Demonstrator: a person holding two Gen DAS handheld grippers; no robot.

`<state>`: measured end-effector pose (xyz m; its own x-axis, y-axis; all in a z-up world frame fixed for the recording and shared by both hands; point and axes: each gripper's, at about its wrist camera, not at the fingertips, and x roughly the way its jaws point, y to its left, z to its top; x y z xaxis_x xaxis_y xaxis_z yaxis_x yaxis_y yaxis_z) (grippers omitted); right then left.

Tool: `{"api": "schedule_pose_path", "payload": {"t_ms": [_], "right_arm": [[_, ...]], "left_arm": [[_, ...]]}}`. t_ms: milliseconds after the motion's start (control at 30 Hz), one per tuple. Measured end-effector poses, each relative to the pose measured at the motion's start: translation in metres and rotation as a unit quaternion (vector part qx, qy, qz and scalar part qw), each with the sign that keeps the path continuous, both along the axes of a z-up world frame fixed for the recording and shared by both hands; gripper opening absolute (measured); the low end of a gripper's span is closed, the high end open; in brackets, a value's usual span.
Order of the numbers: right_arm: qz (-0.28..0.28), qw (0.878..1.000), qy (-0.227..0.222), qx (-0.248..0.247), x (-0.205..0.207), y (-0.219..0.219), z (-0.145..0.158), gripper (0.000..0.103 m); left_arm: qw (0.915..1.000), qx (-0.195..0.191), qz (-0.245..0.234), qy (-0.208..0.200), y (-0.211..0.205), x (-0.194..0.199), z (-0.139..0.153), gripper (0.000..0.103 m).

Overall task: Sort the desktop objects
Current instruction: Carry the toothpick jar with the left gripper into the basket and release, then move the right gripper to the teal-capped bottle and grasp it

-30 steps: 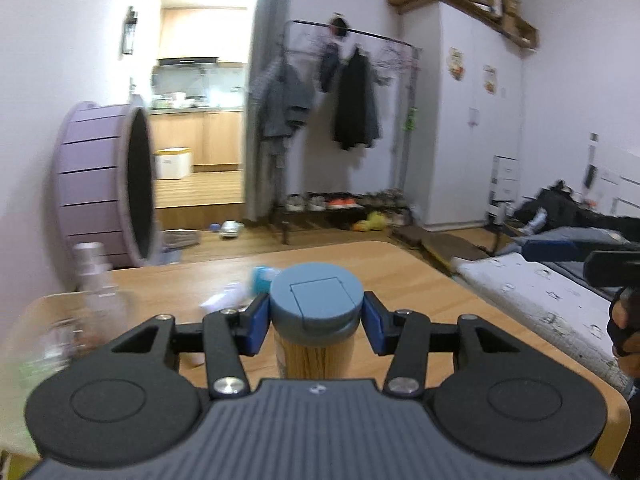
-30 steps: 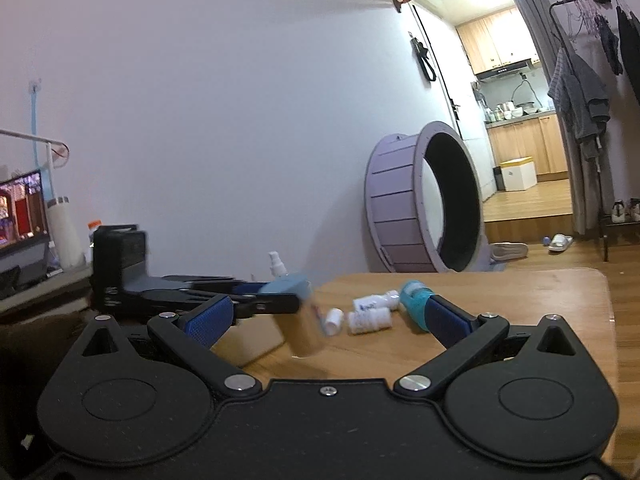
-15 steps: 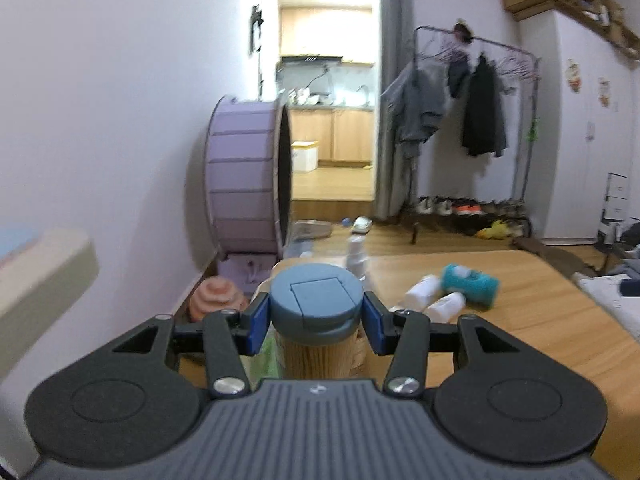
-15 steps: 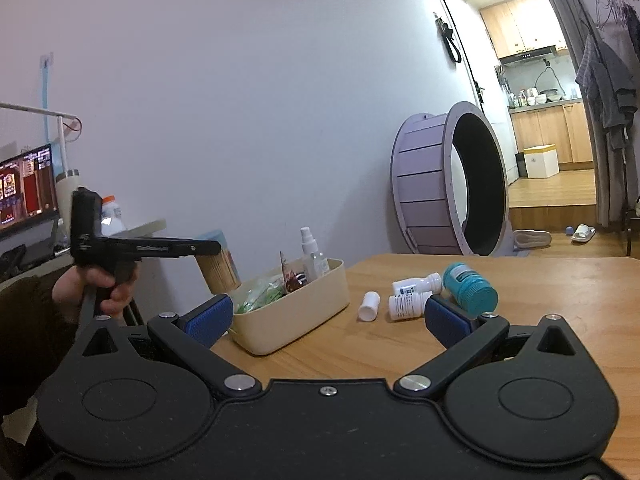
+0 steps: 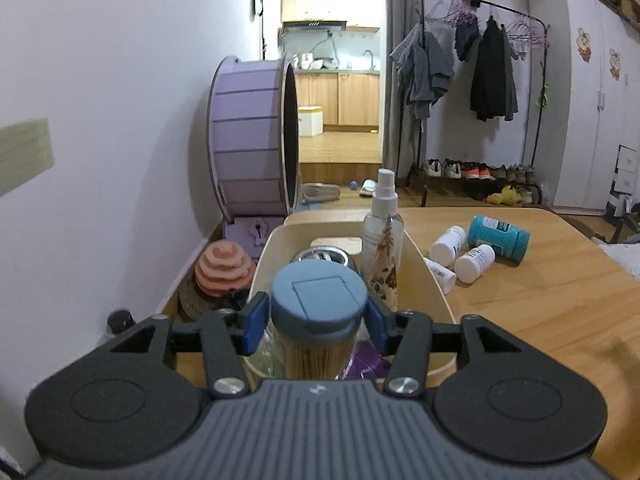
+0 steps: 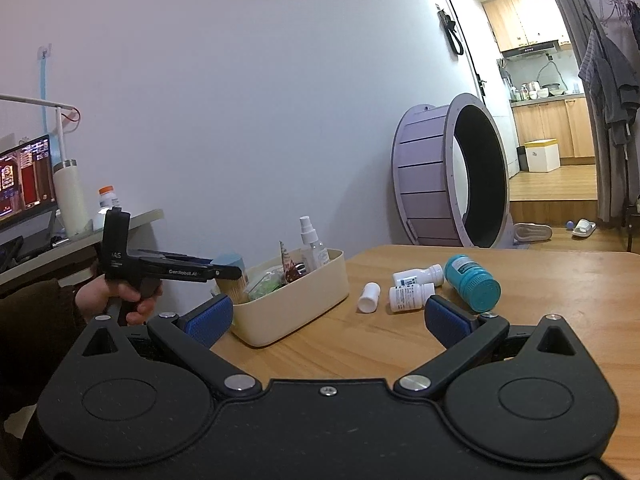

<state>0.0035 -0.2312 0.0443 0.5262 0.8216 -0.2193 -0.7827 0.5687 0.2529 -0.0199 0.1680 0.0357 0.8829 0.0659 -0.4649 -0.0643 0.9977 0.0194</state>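
Since the earlier frame, the left gripper (image 5: 319,322) has carried the toothpick jar (image 5: 319,312) over the near end of the cream bin (image 5: 432,280), pads clamped on its blue lid. Right gripper (image 6: 328,318) hangs wide, empty, above the table (image 6: 560,292).

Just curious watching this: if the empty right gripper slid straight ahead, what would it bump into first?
Probably the small white bottles lying on the table, with the teal jar just right of them. The right gripper is open; depth is hard to judge.

Dim indoor light, fisheye bending (dark corners)
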Motion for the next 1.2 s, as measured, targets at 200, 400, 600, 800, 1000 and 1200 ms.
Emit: {"api": "schedule_pose_path", "payload": {"t_ms": [200,400,600,800,1000,1200], "right_arm": [[0.002,1.0,-0.001,-0.004,-0.001,0.004,-0.001,0.103],[-0.001,1.0,-0.002,-0.005,0.0,0.004,-0.001,0.103],[-0.013,1.0,-0.005,-0.013,0.002,0.005,-0.003,0.103],[-0.028,0.999,-0.006,-0.021,0.009,0.0,-0.004,0.103],[-0.056,0.997,-0.001,-0.057,0.032,0.001,-0.012,0.103],[-0.06,0.994,0.014,-0.095,0.067,0.01,-0.012,0.103]], "left_arm": [[0.9996,0.01,0.014,-0.021,-0.005,-0.019,0.006,0.063],[0.9989,-0.011,-0.011,-0.044,-0.016,-0.041,0.018,0.065],[0.996,-0.033,-0.069,-0.047,-0.05,-0.045,0.014,0.066],[0.992,-0.06,-0.102,-0.045,-0.079,-0.03,-0.001,0.066],[0.9883,-0.089,-0.11,-0.057,-0.084,-0.018,-0.019,0.066],[0.9847,-0.105,-0.116,-0.077,-0.081,-0.016,-0.022,0.066]]}}
